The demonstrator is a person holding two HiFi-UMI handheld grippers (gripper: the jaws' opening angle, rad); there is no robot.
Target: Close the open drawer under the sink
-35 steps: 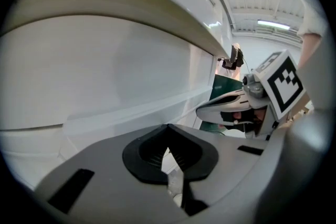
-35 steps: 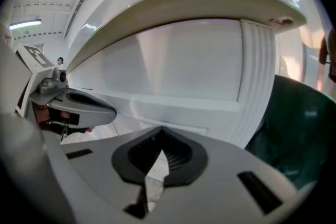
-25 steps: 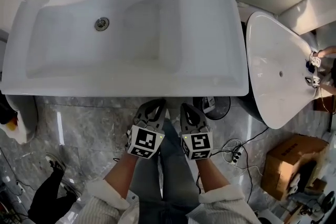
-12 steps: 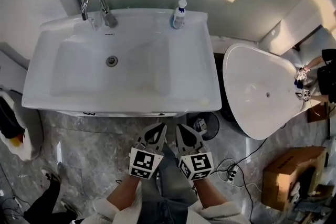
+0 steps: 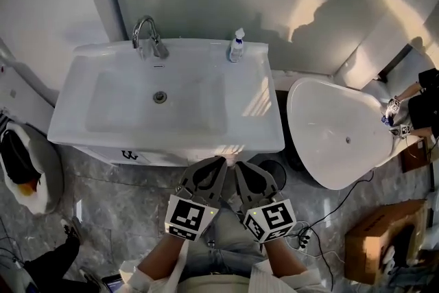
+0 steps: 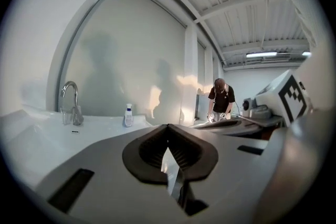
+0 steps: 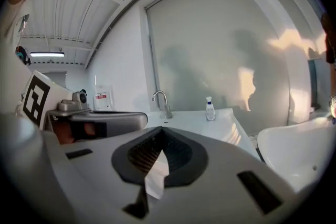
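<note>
The white sink (image 5: 103, 127) with a chrome faucet (image 5: 147, 34) and a spray bottle (image 5: 236, 44) lies ahead in the head view. Below its front rim shows a narrow white strip of the drawer front (image 5: 164, 157); how far it stands out I cannot tell. My left gripper (image 5: 219, 161) and right gripper (image 5: 239, 165) hang side by side just in front of that rim, both shut with nothing in them. In the left gripper view the left gripper (image 6: 168, 126) points over the sink top; the right gripper (image 7: 159, 130) does the same in its own view.
A white tub (image 5: 336, 134) stands to the right of the sink, with a black bin (image 5: 273, 171) between them. Cables (image 5: 309, 233) and a cardboard box (image 5: 381, 240) lie on the marble floor at the right. A person (image 5: 420, 106) works at the far right. A bag (image 5: 20, 168) sits left.
The head view has pulled back and tilted up: the sink looks smaller and farther, and the wall behind shows. Both grippers stay shut, close together, near the sink's front rim.
</note>
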